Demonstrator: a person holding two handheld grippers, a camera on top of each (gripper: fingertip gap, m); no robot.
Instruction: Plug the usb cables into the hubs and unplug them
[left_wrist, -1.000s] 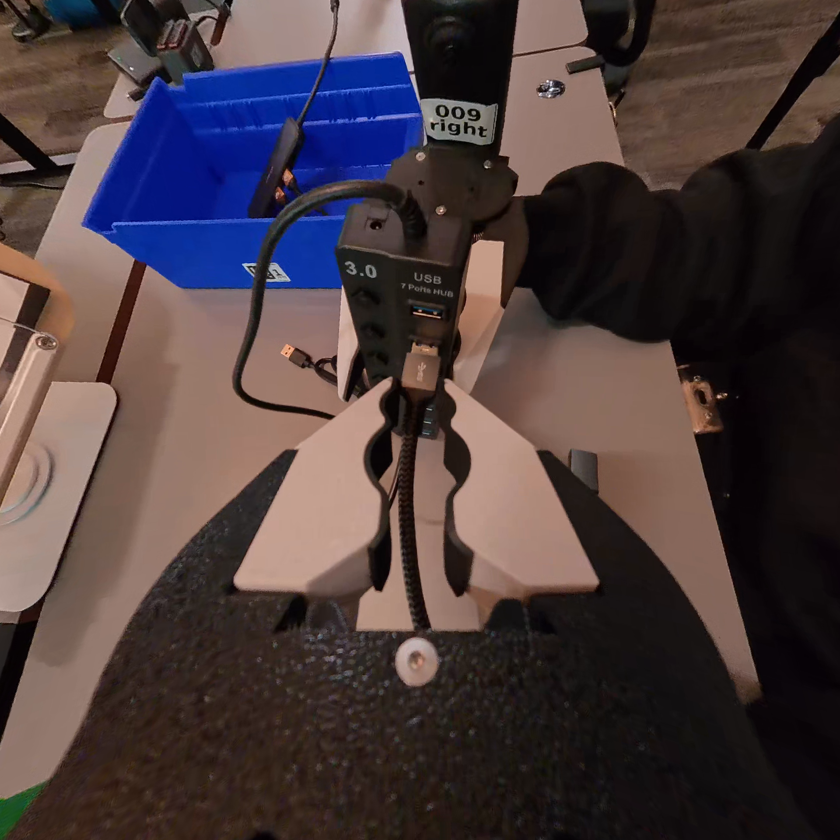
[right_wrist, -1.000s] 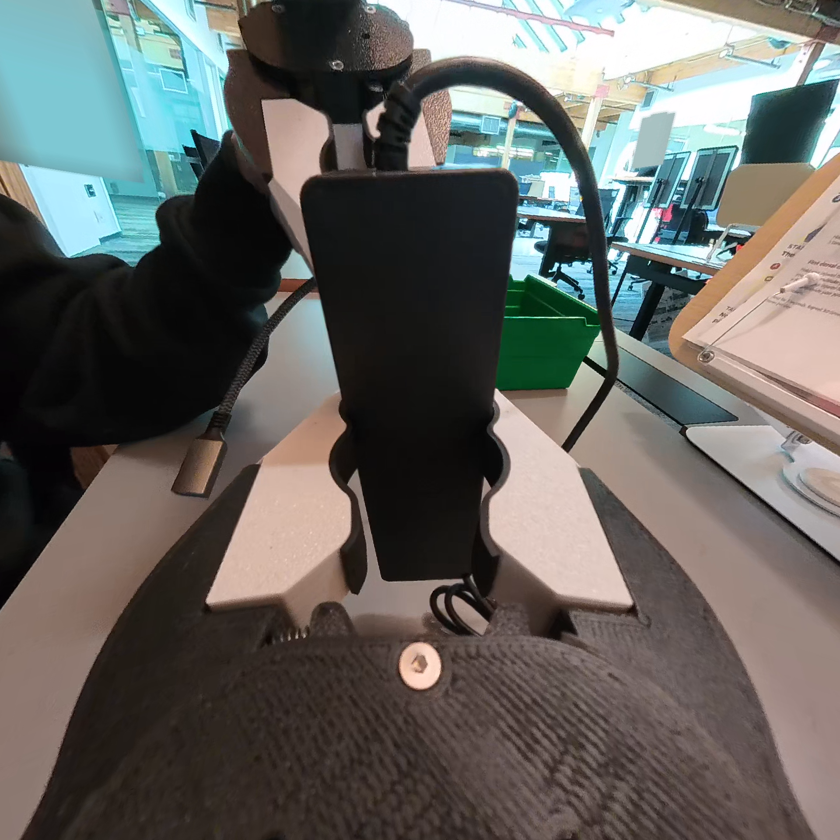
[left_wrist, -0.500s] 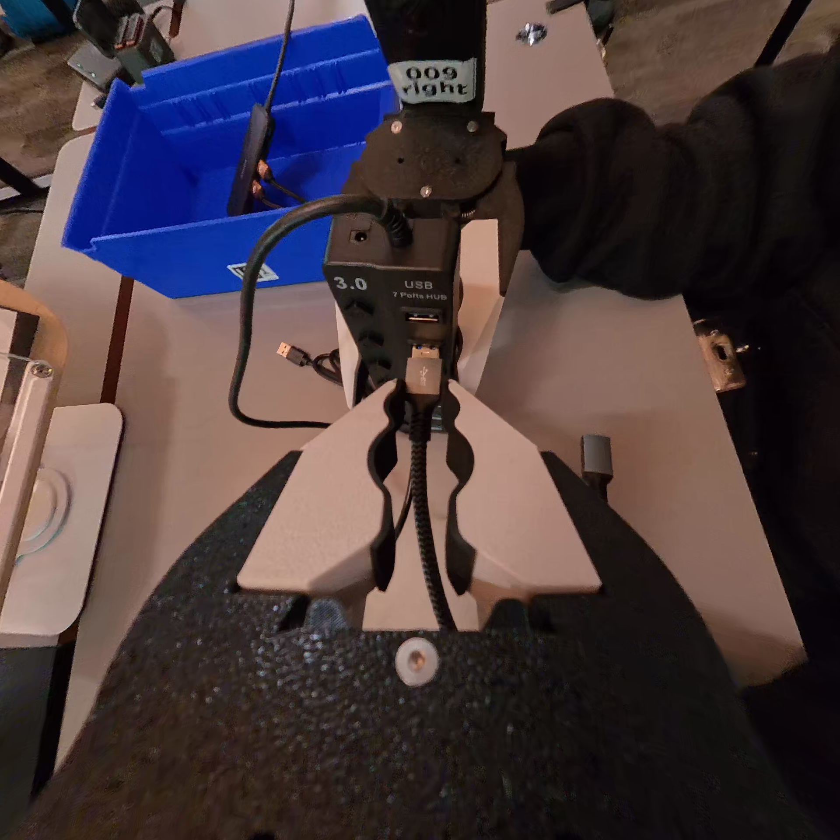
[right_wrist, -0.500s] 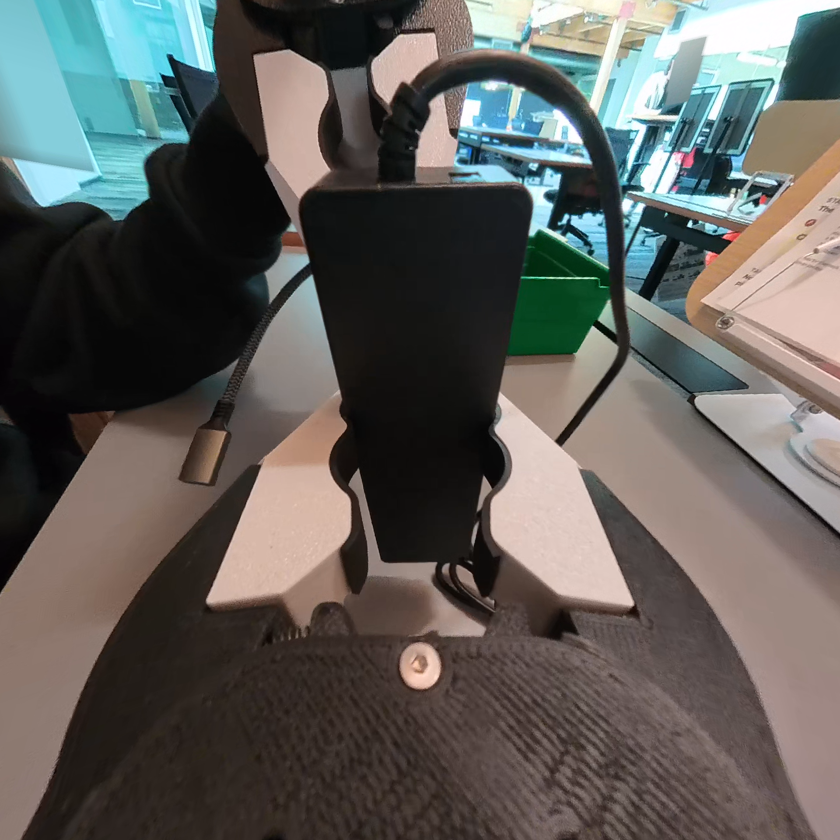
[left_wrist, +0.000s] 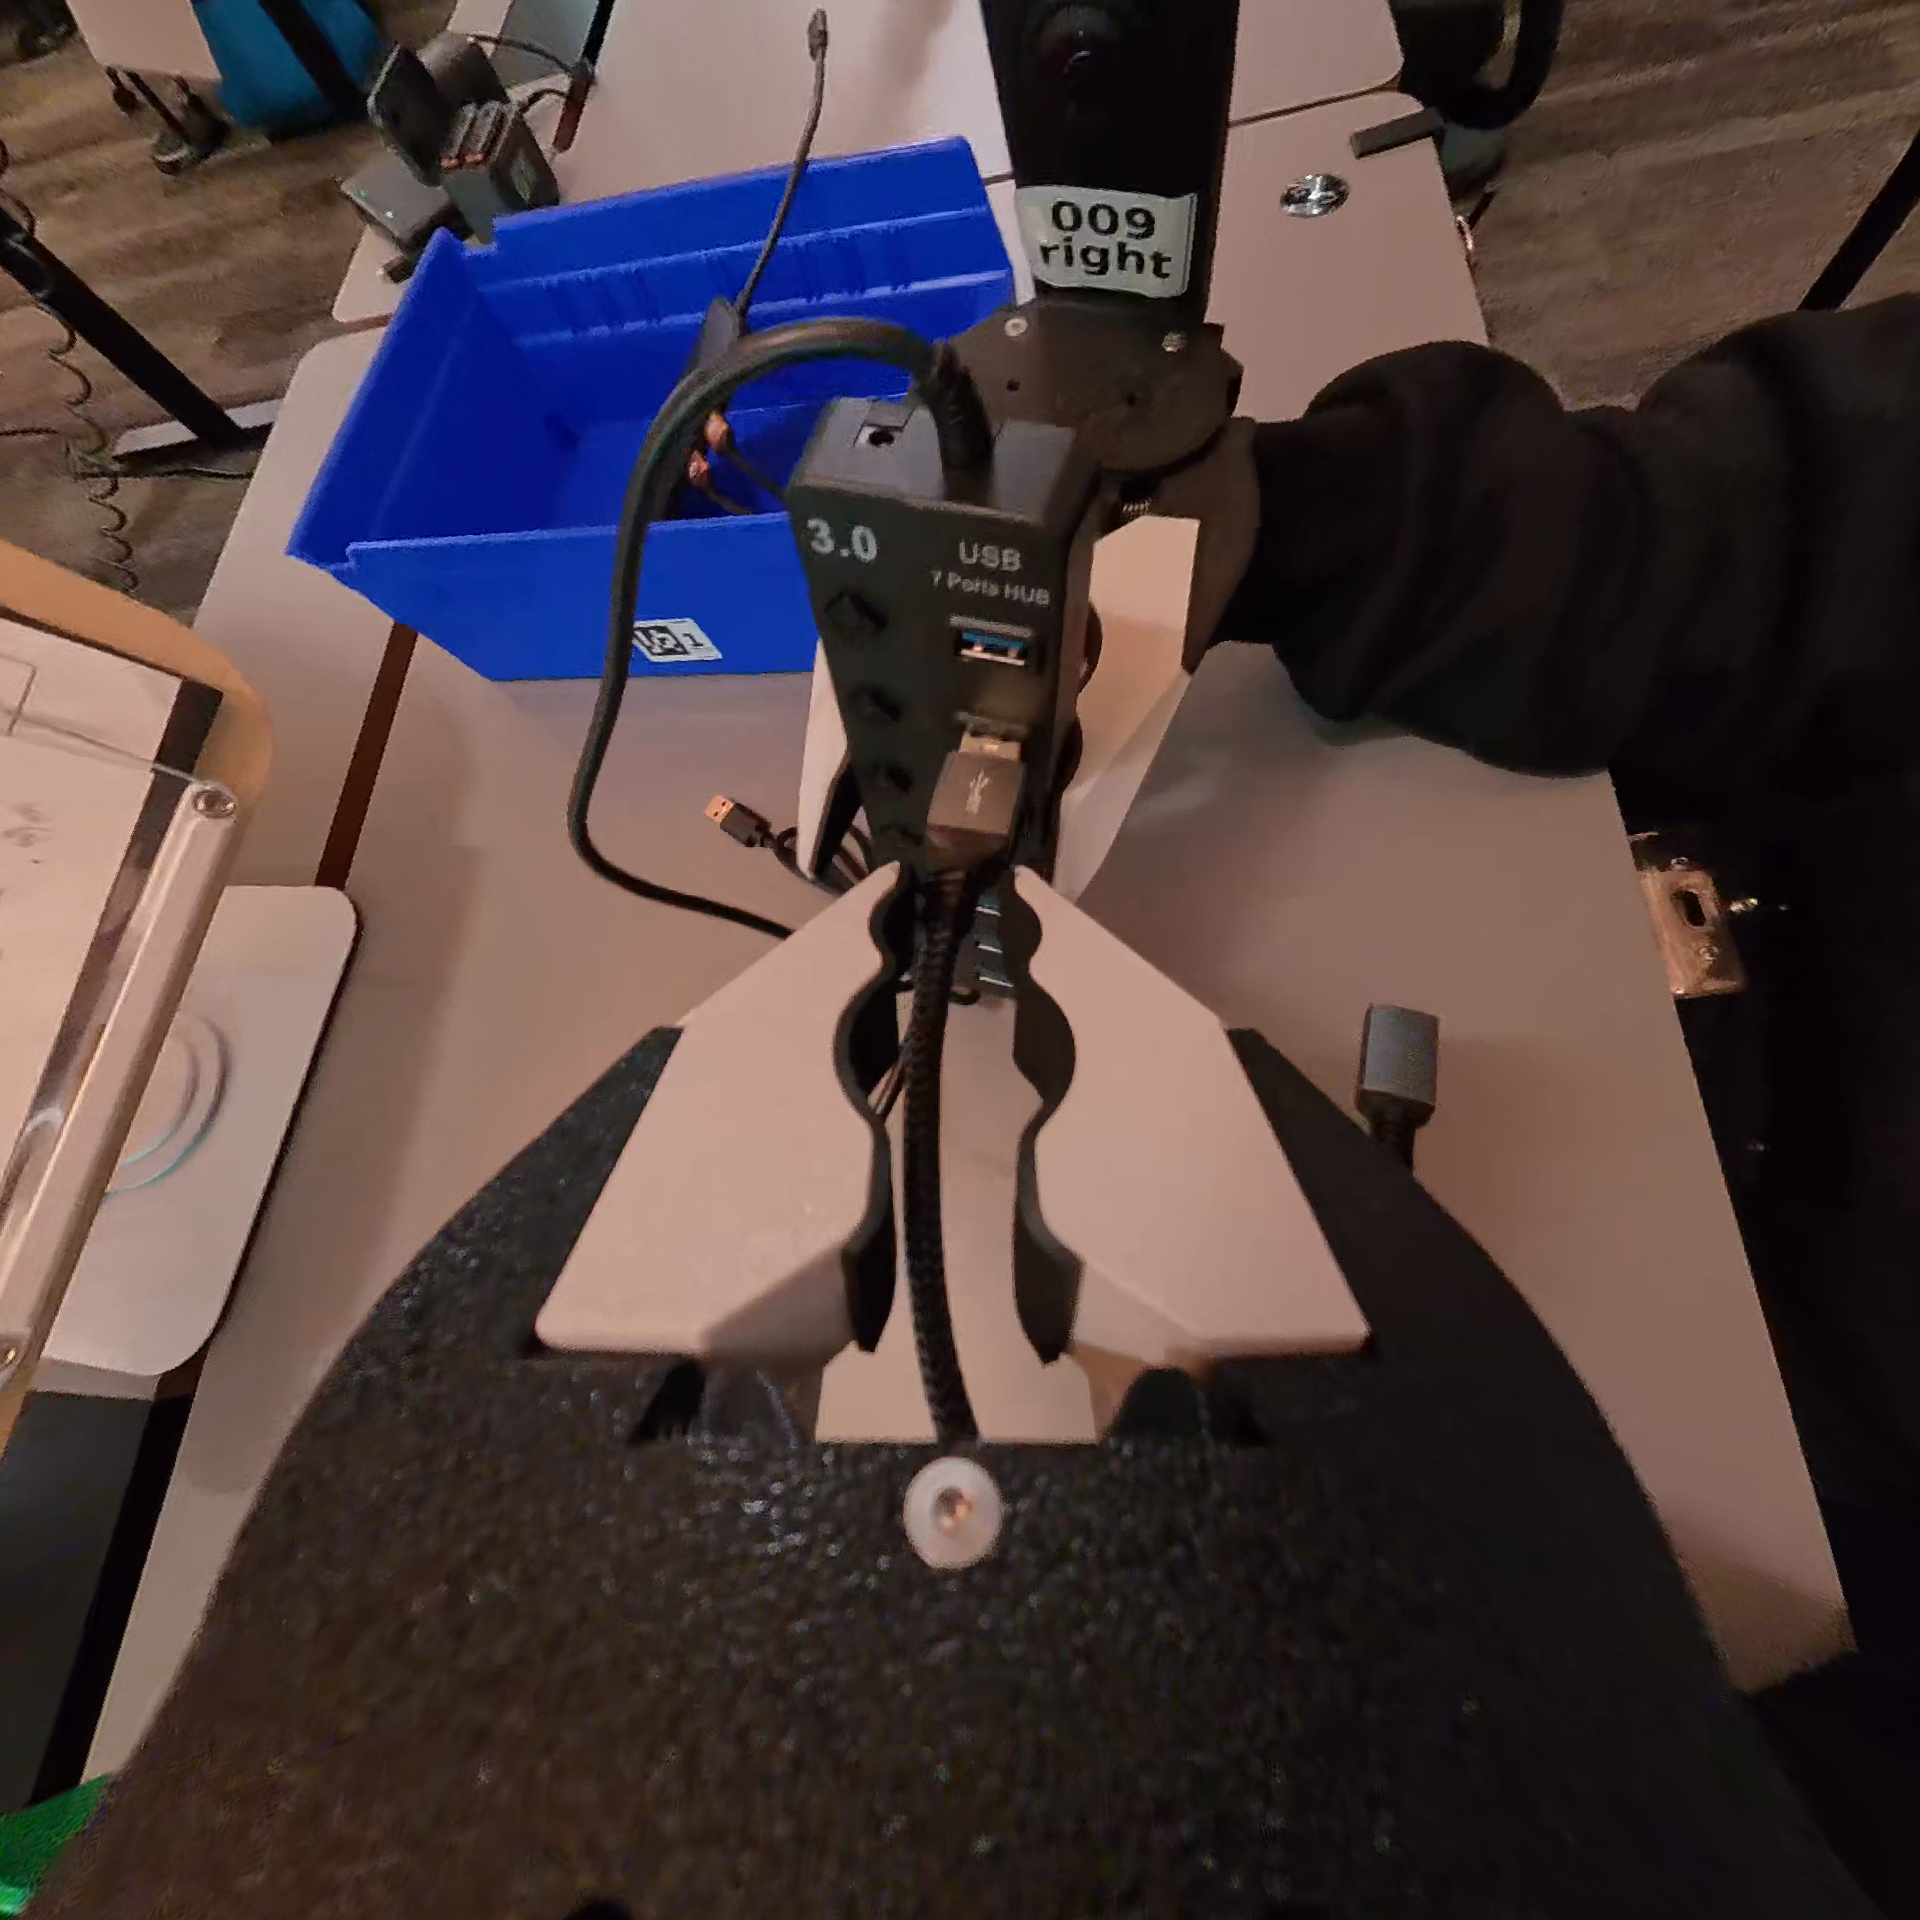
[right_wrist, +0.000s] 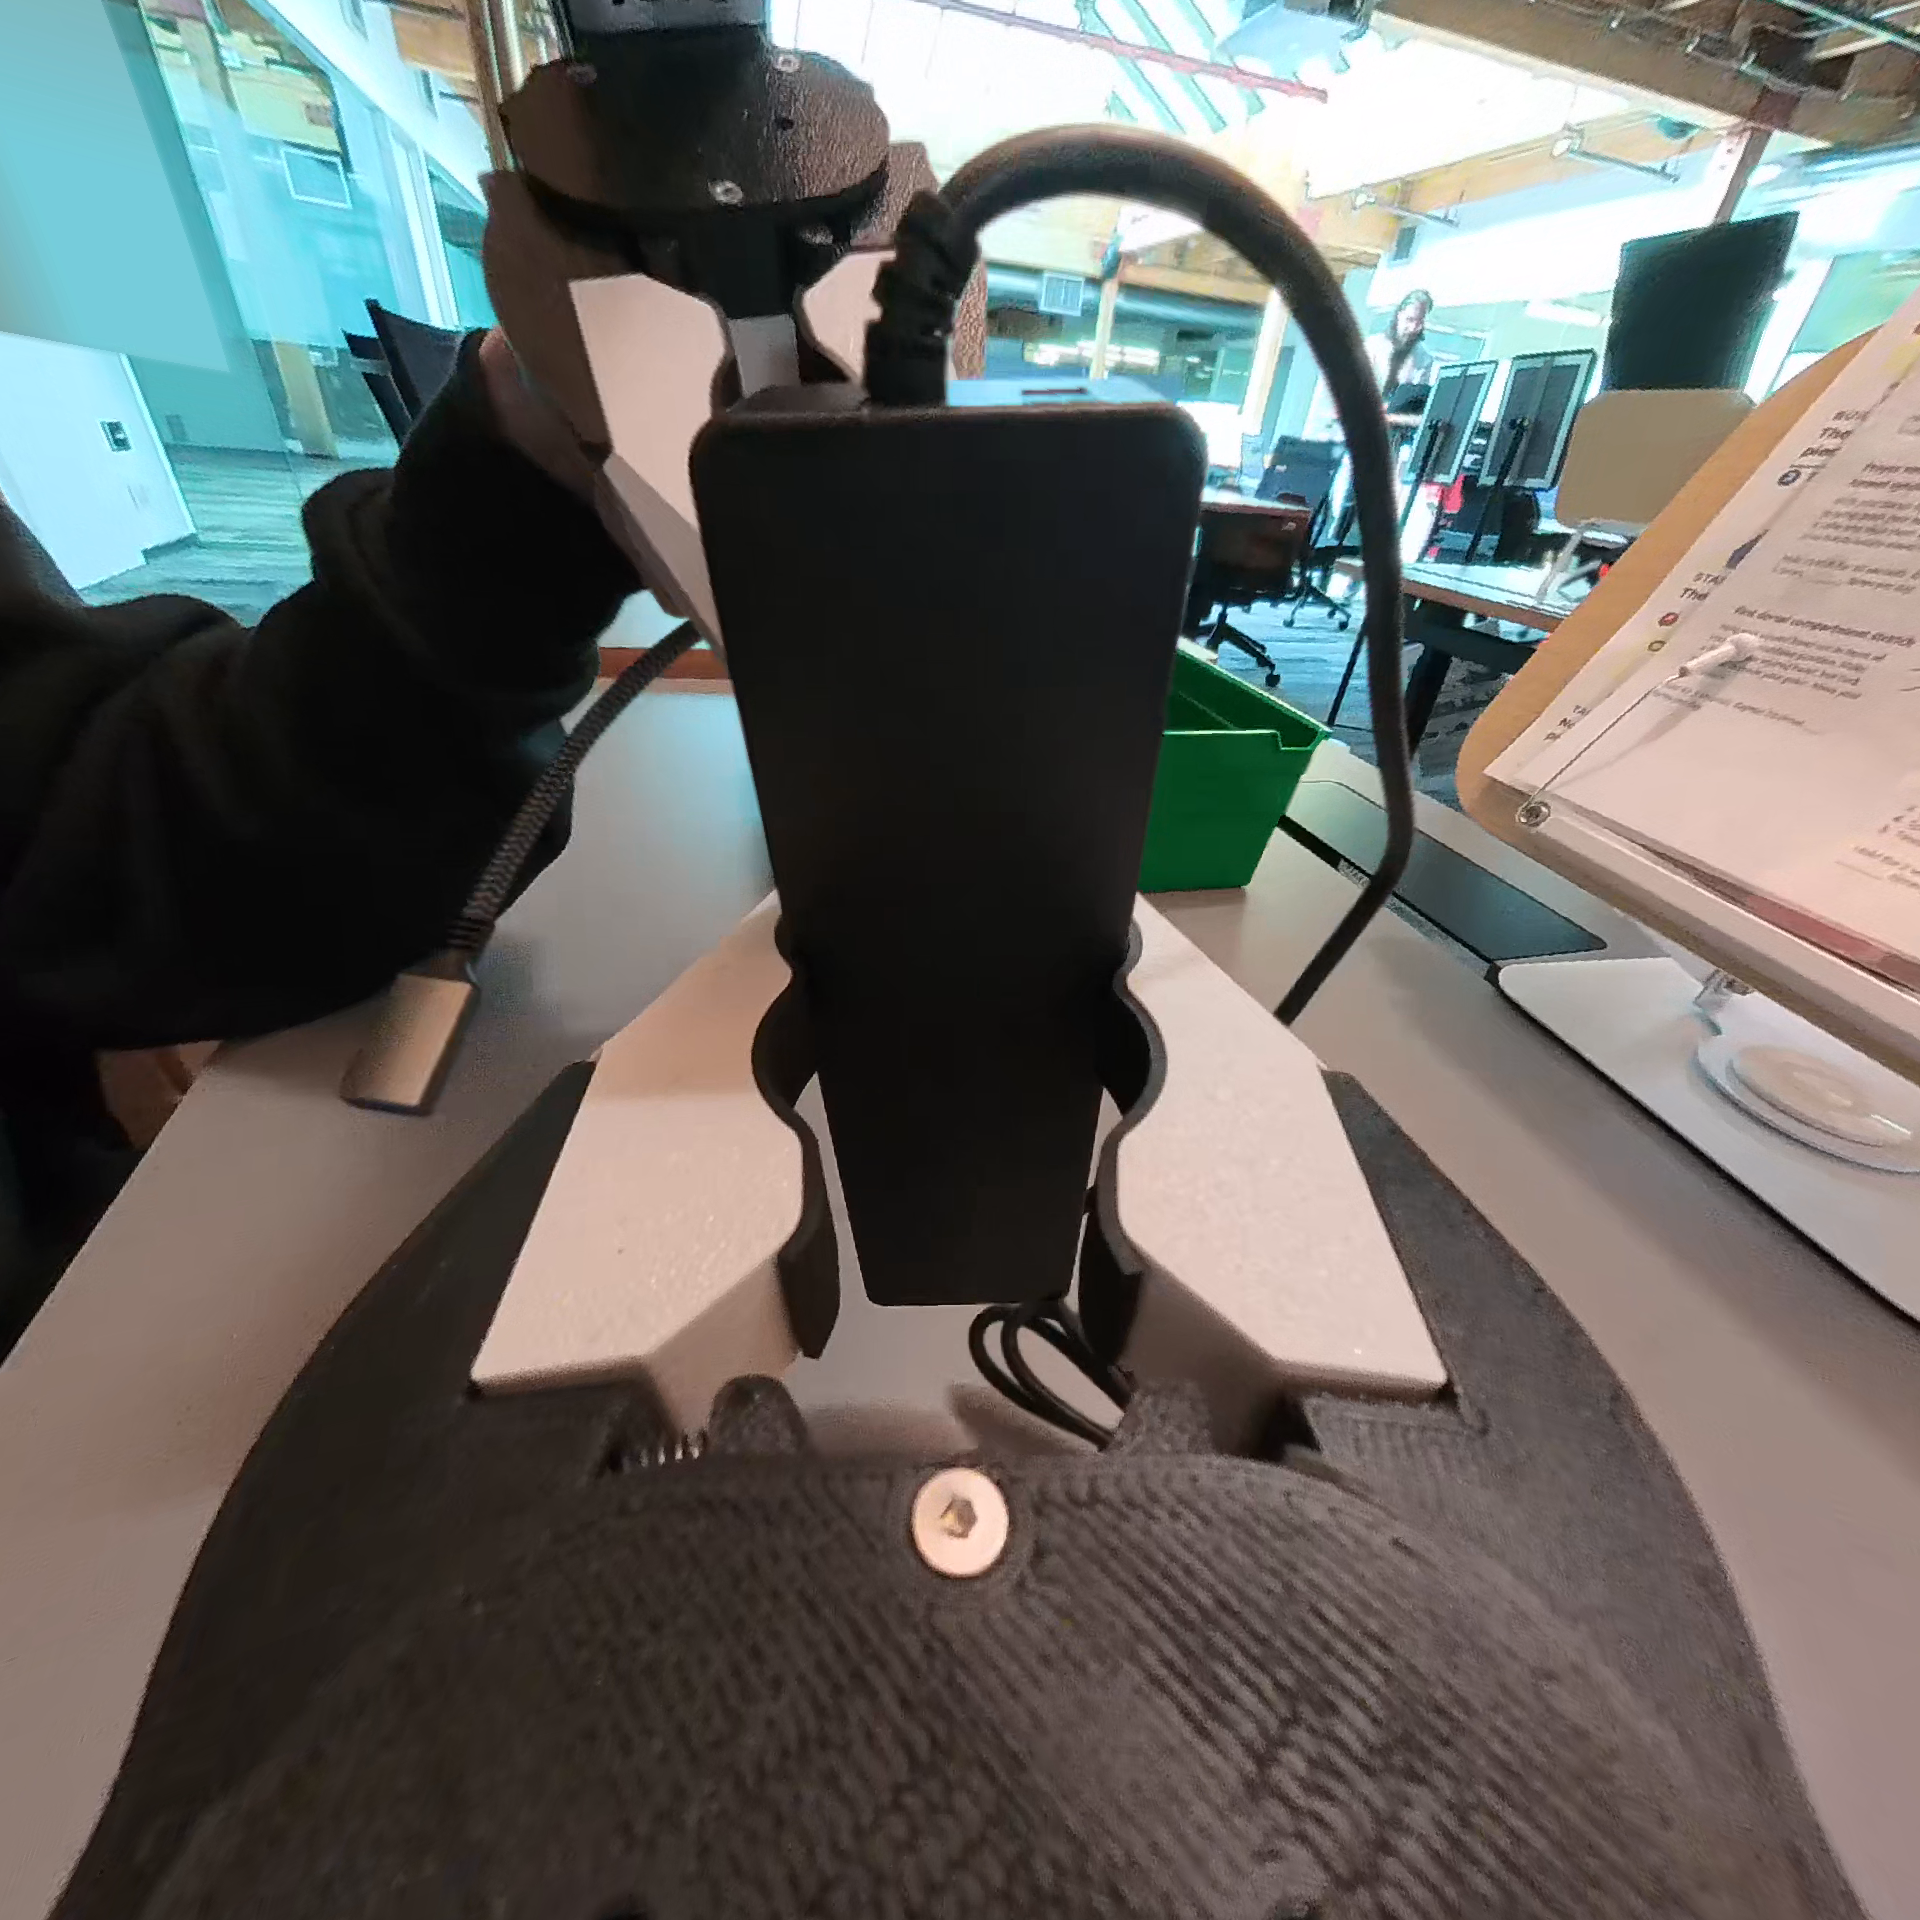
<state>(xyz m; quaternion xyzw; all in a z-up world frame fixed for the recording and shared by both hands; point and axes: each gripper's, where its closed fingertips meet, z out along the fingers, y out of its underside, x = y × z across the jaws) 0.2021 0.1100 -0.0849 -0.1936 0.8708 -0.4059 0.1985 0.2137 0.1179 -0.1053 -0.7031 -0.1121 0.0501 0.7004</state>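
Note:
My right gripper (right_wrist: 956, 935) is shut on a black USB hub (right_wrist: 935, 727) and holds it upright above the table. In the left wrist view the hub's port face (left_wrist: 935, 623) shows, with the right gripper's white fingers (left_wrist: 1132, 748) behind it. My left gripper (left_wrist: 956, 888) is shut on a braided cable (left_wrist: 925, 1143) just behind its grey USB plug (left_wrist: 971, 795). The plug sits at the hub's second port with a bit of its metal tip showing. The cable's other grey connector (left_wrist: 1397, 1060) lies on the table; it also shows in the right wrist view (right_wrist: 410, 1049).
A blue bin (left_wrist: 468, 540) holding another hub and cables stands behind the hub. The hub's own black cable (left_wrist: 613, 675) loops down to the table, where a small loose USB plug (left_wrist: 738, 821) lies. A green bin (right_wrist: 1216, 810) and a document stand (right_wrist: 1714, 727) are nearby.
Both grippers have shifted a little together. The plug stays at the hub's second port and both grips are unchanged.

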